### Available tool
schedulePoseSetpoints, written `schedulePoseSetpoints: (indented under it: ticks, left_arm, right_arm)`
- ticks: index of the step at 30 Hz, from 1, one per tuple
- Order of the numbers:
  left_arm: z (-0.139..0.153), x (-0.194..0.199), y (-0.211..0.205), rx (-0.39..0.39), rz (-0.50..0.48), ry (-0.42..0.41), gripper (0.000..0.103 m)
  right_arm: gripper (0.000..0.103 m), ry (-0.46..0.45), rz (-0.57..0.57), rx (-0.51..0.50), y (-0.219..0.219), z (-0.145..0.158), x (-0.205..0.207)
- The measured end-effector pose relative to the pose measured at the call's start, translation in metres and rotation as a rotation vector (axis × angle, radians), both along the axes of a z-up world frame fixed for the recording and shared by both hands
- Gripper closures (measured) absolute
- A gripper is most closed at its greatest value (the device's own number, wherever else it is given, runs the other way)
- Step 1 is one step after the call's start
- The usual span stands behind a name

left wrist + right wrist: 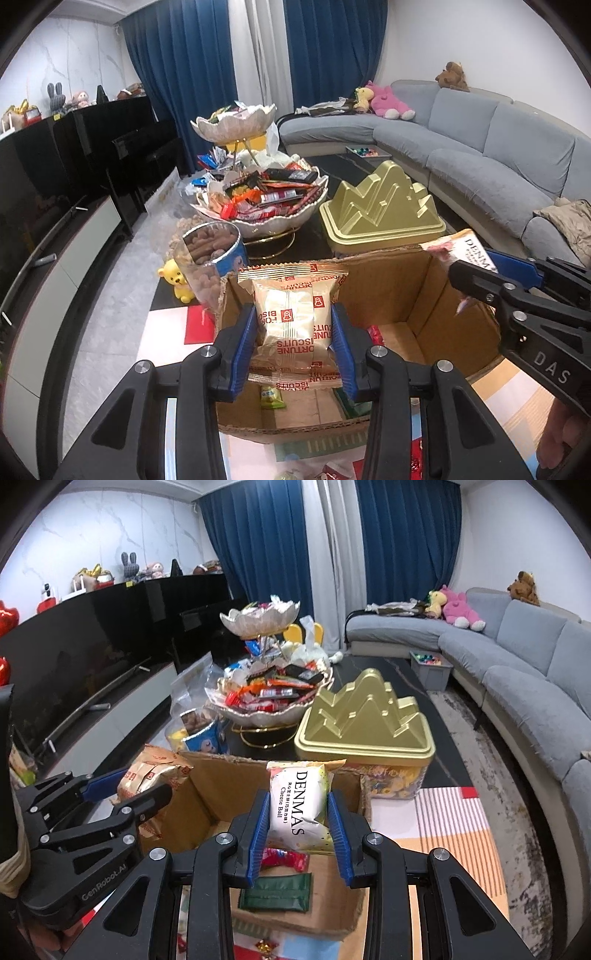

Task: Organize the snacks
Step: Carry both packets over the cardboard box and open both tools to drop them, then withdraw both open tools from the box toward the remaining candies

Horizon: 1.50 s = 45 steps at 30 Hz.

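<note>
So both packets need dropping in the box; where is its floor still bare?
Cardboard box floor is bare at its far end under the cheese ball packet; the dark green packet and red wrapper crowd the near end. The tiered bowl is heaped.

Cardboard box [388, 295] floor partly hidden by tongs.

- Ahead of me, deep blue curtains [177, 70] flanked a pale sheer panel [258, 55].
- To my right, a grey sectional sofa [461, 133] curved along a white wall and bore plush toys [391, 99].
- To my left stood a black piano [122, 136] against marbled wall panels [110, 535].
- The floor [99, 332] was pale marbled tile.
</note>
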<state>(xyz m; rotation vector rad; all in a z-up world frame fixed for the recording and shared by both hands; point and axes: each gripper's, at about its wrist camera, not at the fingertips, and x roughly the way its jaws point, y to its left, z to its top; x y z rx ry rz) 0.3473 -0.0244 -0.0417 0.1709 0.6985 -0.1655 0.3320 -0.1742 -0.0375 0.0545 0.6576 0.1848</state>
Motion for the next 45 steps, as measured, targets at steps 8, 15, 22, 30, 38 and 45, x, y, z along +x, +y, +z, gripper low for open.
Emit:
schedulePoseSetpoints:
  ticks: [8,15,22,30,38,45]
  left_arm:
    - [-0.001,-0.003,0.008,-0.001,0.027,-0.008,0.033]
    - [0.013,-0.017,0.006,0.010,0.030,-0.038,0.027]
    - [0.037,-0.036,0.000,0.004,0.024,-0.077,0.027]
    - [0.059,-0.064,-0.006,0.008,0.005,-0.120,0.027]
    - [0.069,-0.086,-0.009,-0.007,-0.020,-0.132,0.026]
    - [0.071,-0.104,-0.008,-0.006,-0.048,-0.145,0.026]
  right_arm:
    - [0.033,-0.034,-0.033,-0.012,-0.006,0.005,0.001]
    - [0.032,-0.061,-0.051,-0.032,-0.010,0.019,-0.012]
    - [0.032,-0.106,-0.060,-0.041,-0.014,0.043,-0.035]
    - [0.032,-0.148,-0.086,-0.048,-0.021,0.065,-0.064]
    - [0.032,-0.178,-0.106,-0.075,-0.024,0.078,-0.090]
    - [0.032,-0.185,-0.136,-0.088,-0.024,0.082,-0.108]
